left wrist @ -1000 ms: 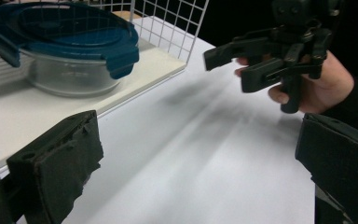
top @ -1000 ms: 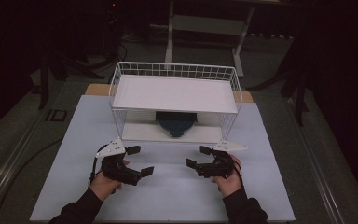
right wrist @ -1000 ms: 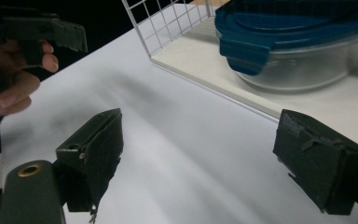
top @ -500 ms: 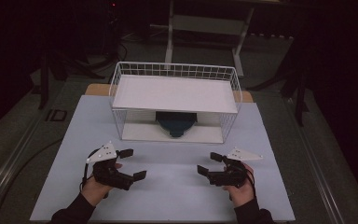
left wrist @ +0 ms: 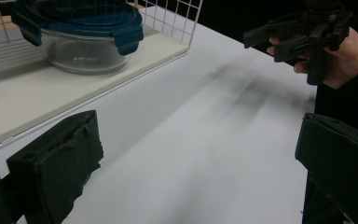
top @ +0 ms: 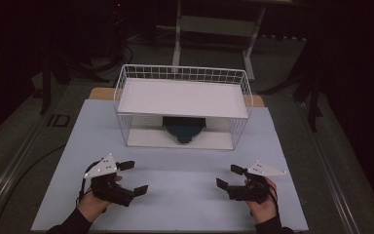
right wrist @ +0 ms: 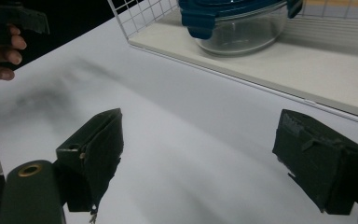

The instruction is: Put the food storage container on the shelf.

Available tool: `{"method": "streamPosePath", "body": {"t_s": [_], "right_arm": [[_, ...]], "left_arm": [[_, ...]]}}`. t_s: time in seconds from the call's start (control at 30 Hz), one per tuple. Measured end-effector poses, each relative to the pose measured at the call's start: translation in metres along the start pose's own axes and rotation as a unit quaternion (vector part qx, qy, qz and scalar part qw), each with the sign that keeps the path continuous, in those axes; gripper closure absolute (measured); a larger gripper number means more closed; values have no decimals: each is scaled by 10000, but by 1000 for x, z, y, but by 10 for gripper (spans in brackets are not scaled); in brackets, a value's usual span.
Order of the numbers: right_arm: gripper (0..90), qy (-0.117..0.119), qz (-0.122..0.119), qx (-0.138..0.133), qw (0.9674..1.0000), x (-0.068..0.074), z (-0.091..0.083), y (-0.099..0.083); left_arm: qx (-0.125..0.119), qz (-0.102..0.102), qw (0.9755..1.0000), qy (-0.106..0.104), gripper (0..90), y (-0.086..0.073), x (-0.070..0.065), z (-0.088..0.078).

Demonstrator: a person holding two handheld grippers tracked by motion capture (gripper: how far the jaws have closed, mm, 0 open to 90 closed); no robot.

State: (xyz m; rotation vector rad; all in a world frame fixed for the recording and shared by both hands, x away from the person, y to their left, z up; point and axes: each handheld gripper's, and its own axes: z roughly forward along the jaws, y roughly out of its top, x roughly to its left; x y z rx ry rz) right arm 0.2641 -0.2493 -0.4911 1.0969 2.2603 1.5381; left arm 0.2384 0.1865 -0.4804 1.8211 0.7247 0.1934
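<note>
A white wire shelf rack (top: 182, 100) stands at the back of the white table. On its lower board sits a round glass container with a blue clip lid (top: 184, 127) (left wrist: 79, 32) (right wrist: 235, 21). My left gripper (top: 133, 177) (left wrist: 196, 158) hovers low over the front left of the table, open and empty, pointing toward the middle. At the front right, my right gripper (top: 230, 176) (right wrist: 200, 154) mirrors it, jaws wide apart with nothing between them. In the left gripper view the other gripper (left wrist: 293, 35) appears at the upper right, held in a hand.
The rack's upper shelf (top: 185, 97) is a bare white board with a wire rim. A wide stretch of white tabletop (top: 185, 170) lies between both grippers and the rack. Beyond the table the floor is dark, with a metal stand (top: 214, 24) behind.
Both hands have pulled back toward the table's near edge and apart from each other. Both grippers stay open. The container has not moved.
</note>
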Motion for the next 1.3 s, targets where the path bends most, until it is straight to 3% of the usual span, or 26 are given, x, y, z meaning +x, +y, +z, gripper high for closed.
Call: {"method": "streamPosePath", "body": {"t_s": [0.27,0.5,0.6,0.73,1.3], "right_arm": [[153,143,20,-35,9999,-4,-7,-10],[158,122,5,160,9998,-7,-2,-18],[157,133,-139,203,9996,-8,1,-21],[157,90,-198,255,9994,-9,4,-22],[157,35,-182,378,9991,-12,7,-24]], "left_arm": [[39,38,10000,12,4,-8,1,0],[193,80,9998,-34,4,-14,2,6],[178,195,9996,-22,4,-17,2,7],[149,181,9997,-61,4,-18,1,8],[86,148,9998,-114,4,-18,-1,10]]}}
